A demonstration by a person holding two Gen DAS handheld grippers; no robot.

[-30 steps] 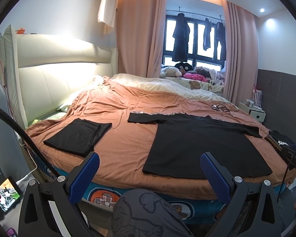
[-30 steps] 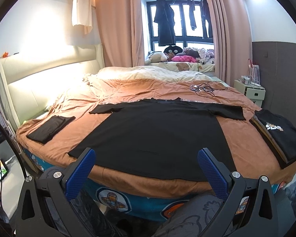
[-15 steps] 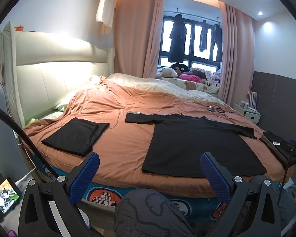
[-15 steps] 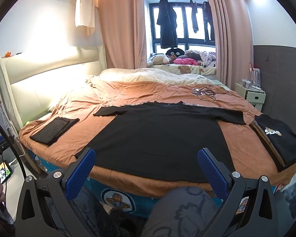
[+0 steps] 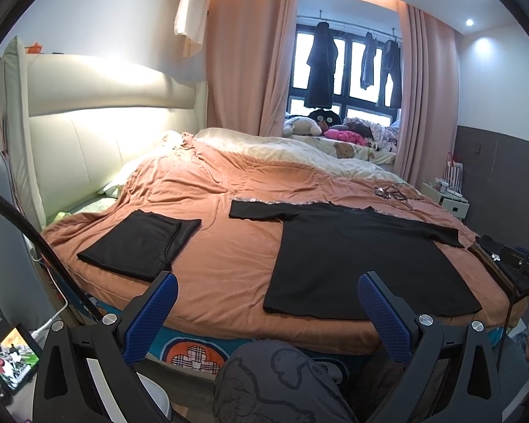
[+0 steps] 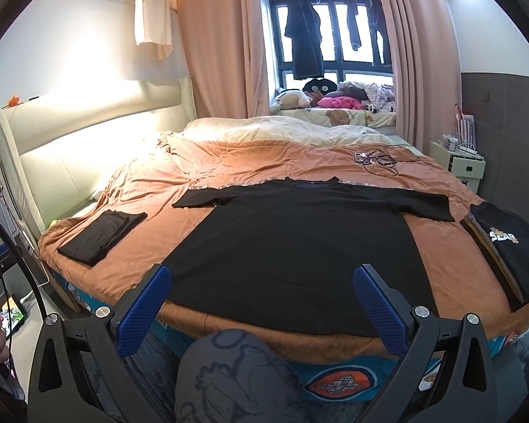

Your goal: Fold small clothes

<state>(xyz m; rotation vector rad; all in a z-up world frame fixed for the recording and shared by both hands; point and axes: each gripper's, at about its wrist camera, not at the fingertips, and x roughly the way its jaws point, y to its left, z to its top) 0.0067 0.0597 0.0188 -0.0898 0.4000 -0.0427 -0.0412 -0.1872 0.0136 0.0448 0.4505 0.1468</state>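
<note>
A black T-shirt (image 6: 299, 239) lies spread flat, sleeves out, on the orange bedspread (image 6: 151, 190); it also shows in the left wrist view (image 5: 356, 261). A folded black garment (image 5: 141, 243) lies to its left, also in the right wrist view (image 6: 102, 234). A stack of folded shirts (image 6: 504, 246), the top one with a print, lies at the right. My left gripper (image 5: 264, 303) is open and empty, short of the bed's near edge. My right gripper (image 6: 261, 296) is open and empty, over the T-shirt's hem edge.
The person's knee (image 6: 229, 377) is below the grippers. Cables (image 6: 377, 158) lie on the far part of the bed. A white nightstand (image 6: 458, 165) stands at the right. A phone (image 5: 10, 359) lies on the floor at the left. The padded headboard (image 5: 98, 112) is at the left.
Both grippers have risen and tilted slightly, so the bed sits a little lower and farther in view. The clothes have not moved. Both grippers stay open.
</note>
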